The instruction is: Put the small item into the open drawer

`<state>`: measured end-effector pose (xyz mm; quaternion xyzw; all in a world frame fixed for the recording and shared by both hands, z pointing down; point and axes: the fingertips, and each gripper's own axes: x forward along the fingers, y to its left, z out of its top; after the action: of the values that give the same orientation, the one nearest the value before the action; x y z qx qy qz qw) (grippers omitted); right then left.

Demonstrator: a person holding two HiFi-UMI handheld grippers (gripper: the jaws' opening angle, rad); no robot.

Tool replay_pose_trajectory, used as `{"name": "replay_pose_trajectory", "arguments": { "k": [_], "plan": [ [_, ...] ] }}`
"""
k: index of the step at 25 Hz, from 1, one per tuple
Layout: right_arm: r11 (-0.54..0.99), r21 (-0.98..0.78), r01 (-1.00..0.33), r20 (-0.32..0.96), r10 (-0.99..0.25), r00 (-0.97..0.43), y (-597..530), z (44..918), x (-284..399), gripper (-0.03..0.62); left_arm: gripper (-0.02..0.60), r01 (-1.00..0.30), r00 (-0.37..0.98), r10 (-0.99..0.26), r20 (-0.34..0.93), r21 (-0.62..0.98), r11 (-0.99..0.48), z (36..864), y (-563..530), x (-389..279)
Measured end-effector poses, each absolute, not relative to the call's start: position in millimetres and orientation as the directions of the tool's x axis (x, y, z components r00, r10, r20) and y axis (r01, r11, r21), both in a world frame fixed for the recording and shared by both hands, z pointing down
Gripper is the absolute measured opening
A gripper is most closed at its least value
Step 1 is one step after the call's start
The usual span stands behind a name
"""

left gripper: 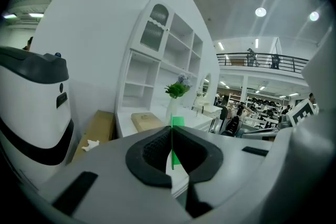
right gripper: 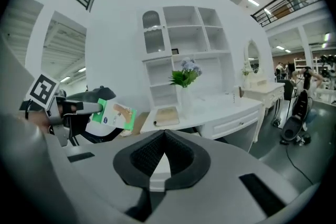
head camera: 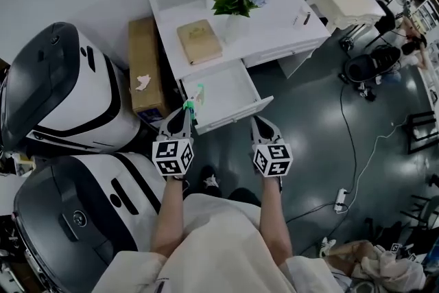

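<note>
pinching a small flat green-and-white packet by its lower edge, the left gripper reaches forward over the open white drawer. in the head view the packet hangs above the drawer's left side, close to its left wall; whether it touches the drawer i cannot tell. the left gripper view shows the packet edge-on as a thin green line, clamped upright between the two dark pads, with its top sticking out above them. from the right gripper view the same packet shows its printed face, held out at the tip of the left gripper and tilted a little.

the right gripper sits beside the drawer's right front corner, well apart from the packet. its own view shows its jaws pressed together at the tips with nothing between them.

the drawer is pulled out from under a white desk that carries open shelves at the back. on the desk top lie a tan book and, just to its right, a white vase with green leaves and pale blue flowers. a brown cardboard box stands on end against the desk's left side, with a crumpled white paper on it. further left are two white-and-black rounded machines. on the dark grey floor to the right, a white power strip lies with a cable running from it.
</note>
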<state>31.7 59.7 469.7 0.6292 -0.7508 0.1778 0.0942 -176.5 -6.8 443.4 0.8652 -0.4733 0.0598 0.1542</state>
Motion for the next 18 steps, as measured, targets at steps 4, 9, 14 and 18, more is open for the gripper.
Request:
{"name": "replay_pose_trajectory", "arguments": {
  "k": [4,9,14,18],
  "plan": [
    [0.153,-0.141,-0.978,0.395,-0.897,-0.197,43,479,29,0.025,0.020,-0.833,0.550,-0.788,0.278,0.247,-0.494,464,-22,-178],
    [0.157,-0.156,-0.975,0.433,-0.876,-0.211,24,493,34,0.025,0.020,-0.829,0.557,-0.769,0.315,0.276,-0.487,485,-37,-175],
    [0.182,-0.162,-0.970,0.458,-0.857,-0.237,-6,506,36,0.025,0.020,-0.825,0.561,-0.761,0.326,0.299,-0.480,495,-62,-169],
    [0.214,-0.164,-0.963,0.468,-0.843,-0.266,-44,509,45,0.025,0.020,-0.821,0.568,-0.747,0.346,0.300,-0.485,503,-89,-153]
  ]
}}
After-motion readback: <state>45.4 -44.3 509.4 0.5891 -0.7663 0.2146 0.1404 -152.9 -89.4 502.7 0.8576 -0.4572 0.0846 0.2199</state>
